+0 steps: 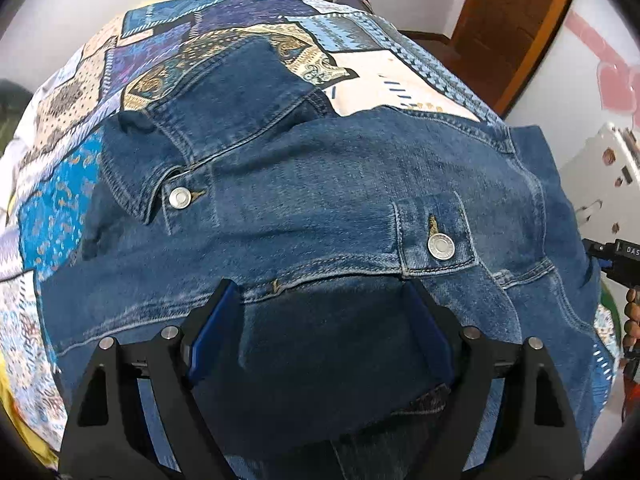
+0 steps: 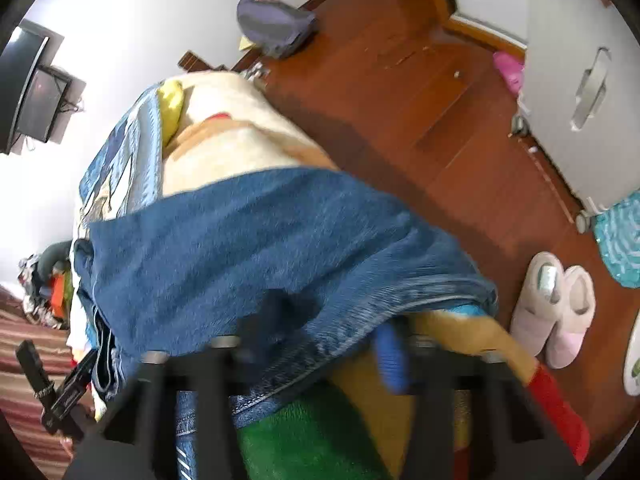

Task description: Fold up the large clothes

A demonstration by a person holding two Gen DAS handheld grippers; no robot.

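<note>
A blue denim jacket (image 1: 320, 184) lies spread on a patterned bedspread (image 1: 192, 40), collar at the left and metal buttons showing. My left gripper (image 1: 320, 320) is open, its blue-padded fingers (image 1: 212, 320) wide apart with a fold of the jacket's hem between them. In the right wrist view the jacket (image 2: 248, 240) drapes over the bed's side. My right gripper (image 2: 320, 344) is blurred at the jacket's hem; one blue pad (image 2: 390, 356) shows beside the denim, the other finger is hidden under the cloth. The right gripper also shows at the left wrist view's right edge (image 1: 618, 260).
A colourful blanket (image 2: 320, 432) lies under the jacket's edge. Pink slippers (image 2: 554, 308) and a teal mat (image 2: 620, 240) sit on the wooden floor. A white cabinet (image 2: 584, 80) stands at the right, a purple bag (image 2: 276, 28) by the wall, a clothes pile (image 2: 48, 288) at the left.
</note>
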